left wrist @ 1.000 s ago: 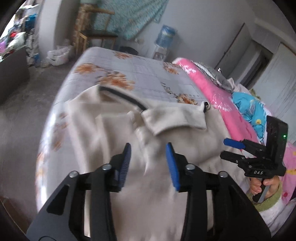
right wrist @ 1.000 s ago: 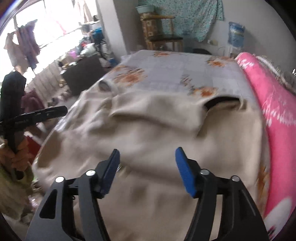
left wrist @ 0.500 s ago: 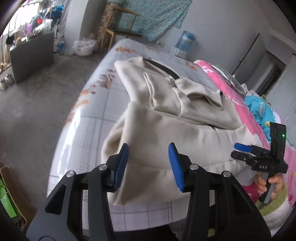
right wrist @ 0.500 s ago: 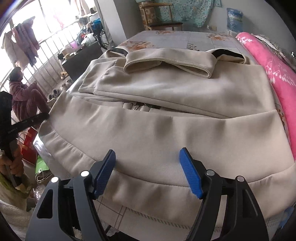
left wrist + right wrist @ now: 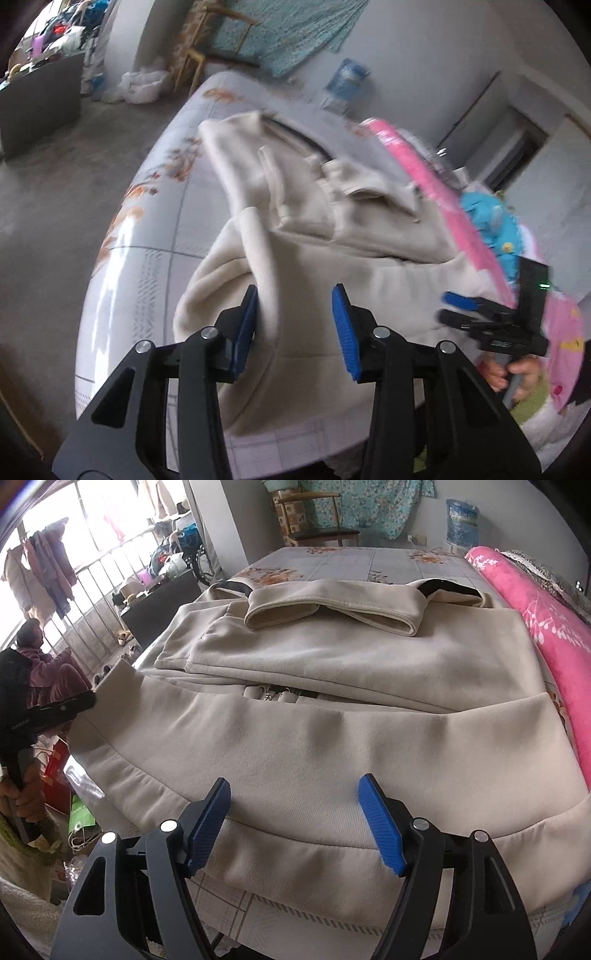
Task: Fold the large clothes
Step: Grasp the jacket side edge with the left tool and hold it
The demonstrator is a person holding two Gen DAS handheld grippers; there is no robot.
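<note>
Two grippers: left [image 5: 299, 325] closing around soft beige coat [image 5: 332, 738] fold; right [image 5: 295, 819] fingers open.

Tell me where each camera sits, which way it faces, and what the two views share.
Left wrist: on the left tongs, facing down across the beige coat on the bed; jaws closing beside a raised fold; right tongs and hand at right.
Right wrist: on the right tongs, open over the coat's hem; left tongs at left.
Shared: coat, bed, pink blanket.

The coat [image 5: 332, 738] under the right gripper [image 5: 295, 823] is matt, soft beige cloth. Gripper pads [image 5: 380, 827] are ribbed blue plastic; beyond lies a glossy sheet [image 5: 122, 229].
</note>
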